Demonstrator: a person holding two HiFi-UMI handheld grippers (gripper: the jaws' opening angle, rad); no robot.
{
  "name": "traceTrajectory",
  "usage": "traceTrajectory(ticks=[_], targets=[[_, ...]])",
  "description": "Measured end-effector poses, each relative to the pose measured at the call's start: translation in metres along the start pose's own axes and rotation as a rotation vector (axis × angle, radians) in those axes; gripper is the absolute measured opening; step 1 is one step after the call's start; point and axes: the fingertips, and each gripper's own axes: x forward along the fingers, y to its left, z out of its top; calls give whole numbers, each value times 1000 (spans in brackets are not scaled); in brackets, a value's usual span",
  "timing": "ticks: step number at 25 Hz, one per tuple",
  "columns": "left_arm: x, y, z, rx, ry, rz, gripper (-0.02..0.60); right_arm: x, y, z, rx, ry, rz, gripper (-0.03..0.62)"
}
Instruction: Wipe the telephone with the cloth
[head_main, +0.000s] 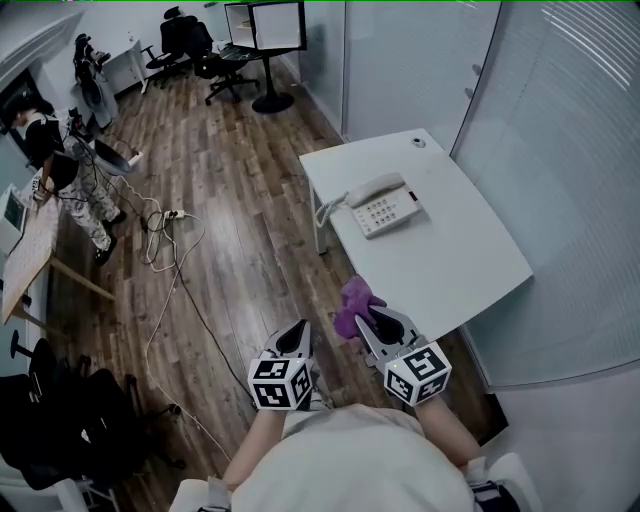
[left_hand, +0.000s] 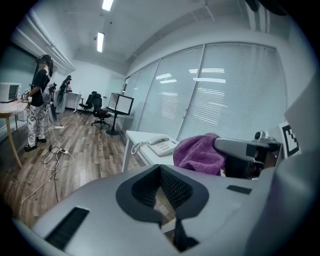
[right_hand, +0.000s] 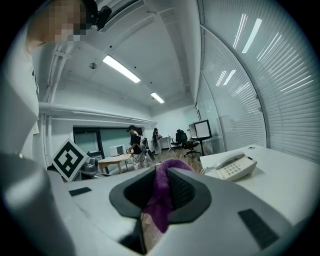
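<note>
Telephone: a white desk telephone (head_main: 383, 204) is seen on the white table (head_main: 455, 255), with the handset in its cradle and the coiled cord (head_main: 327, 210) at the table's left edge.
Cloth: a purple cloth (head_main: 355, 303) is held by the right gripper (head_main: 378, 322). It is bunched up past the jaw tips, off the table's near corner and well apart from the telephone.
Right gripper: the jaws are clenched on the cloth. In the right gripper view, 1 fold is pinched between the pads and hangs below them.
Left gripper: the left gripper (head_main: 295, 338) is held over the floor, just beside the right one. Its jaws are pressed together with nothing between them.
Floor: dark wood planks (head_main: 240, 200) are crossed by a pale cable (head_main: 165, 245).
Background: 1 person (head_main: 72, 180) is seen standing by a wooden table (head_main: 30, 250) at the far left. Black office chairs (head_main: 195, 45) are grouped at the far end.
</note>
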Motion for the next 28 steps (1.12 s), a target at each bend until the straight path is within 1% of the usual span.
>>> traceTrajectory(ticks=[7,14,19,28], targets=[[24,54,26,8,33,-43,20,63,3,13,-4,6,-32,80],[52,98,51,50,48,-90,20,117,-3,24,2,-18,-78,80],[65,121,60,83,63,-125,21,145,-1,23,-2,-17,-100,80],[79,146,72,76,70,-142,20,177,-5,32,-11,-17,-116,80]])
